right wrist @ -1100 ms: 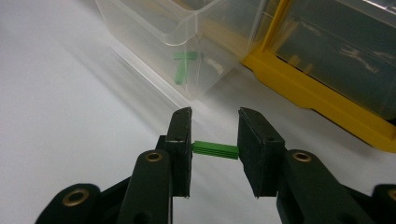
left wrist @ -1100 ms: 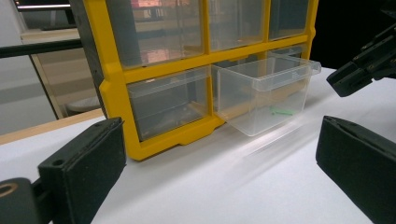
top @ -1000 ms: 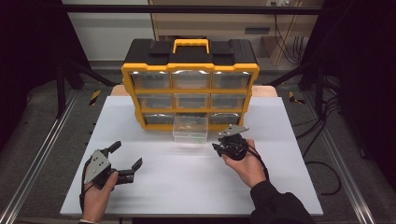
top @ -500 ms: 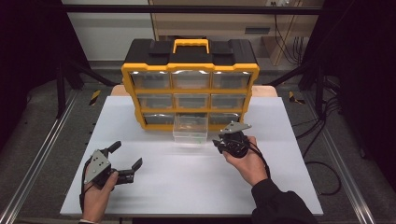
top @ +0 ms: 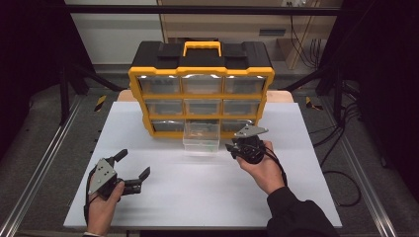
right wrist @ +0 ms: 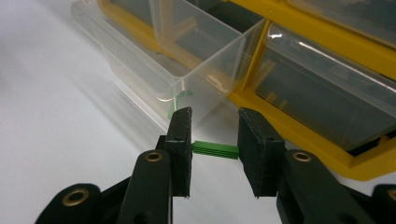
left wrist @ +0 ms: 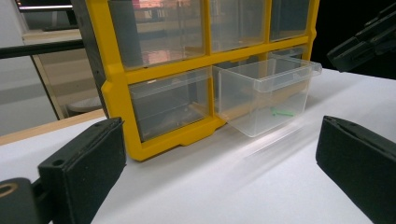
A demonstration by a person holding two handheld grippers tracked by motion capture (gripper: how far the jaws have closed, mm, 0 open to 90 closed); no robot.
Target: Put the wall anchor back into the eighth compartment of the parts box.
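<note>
A yellow and black drawer cabinet stands at the back of the white table. Its bottom middle clear drawer is pulled out. My right gripper hovers just right of that drawer, and its jaws are shut on a small green ribbed piece. Another green piece lies inside the drawer. My left gripper rests at the front left, open, with nothing between its jaws. From there I see the drawer and the green piece in it.
The cabinet's other clear drawers are pushed in. A black jaw of the right gripper shows at the top right of the left gripper view. Metal rails and cables run along the floor beside the table.
My right gripper has crept a little toward the cabinet with the green piece still held. The left gripper has stayed put.
</note>
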